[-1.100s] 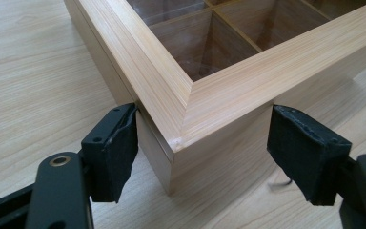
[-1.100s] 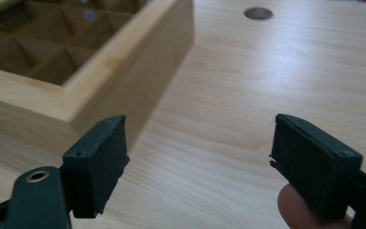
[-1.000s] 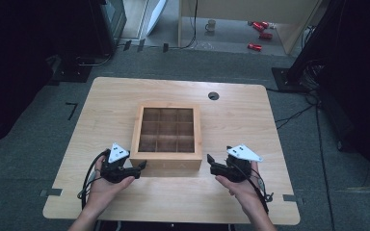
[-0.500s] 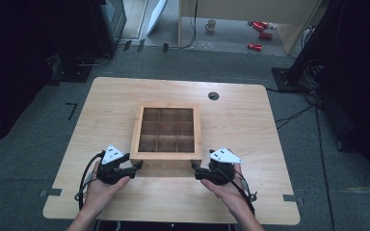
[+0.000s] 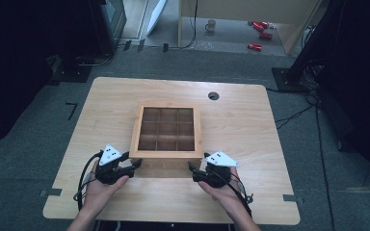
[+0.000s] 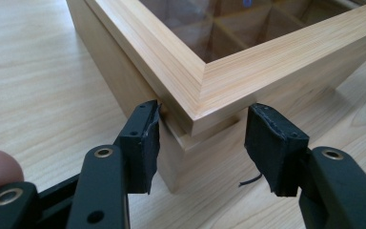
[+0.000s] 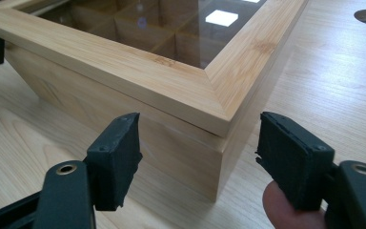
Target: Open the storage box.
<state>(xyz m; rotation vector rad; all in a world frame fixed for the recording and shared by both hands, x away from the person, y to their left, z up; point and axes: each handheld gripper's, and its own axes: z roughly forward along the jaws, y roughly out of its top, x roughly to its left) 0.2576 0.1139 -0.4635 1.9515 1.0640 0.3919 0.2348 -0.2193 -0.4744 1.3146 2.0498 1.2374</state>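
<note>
No legible text, label, brand mark, number or sign is found on any surface. The wooden box (image 5: pixel 166 155) carries bare grain on its frame and walls, and its glass lid bears reflections, not print. The table (image 5: pixel 250 130) is unmarked wood. The grey plates on the left gripper (image 5: pixel 134 166) and the right gripper (image 5: pixel 192 169) bear small dark dots; no characters can be made out. The red items (image 5: pixel 259 34) on the floor are too small to read.
</note>
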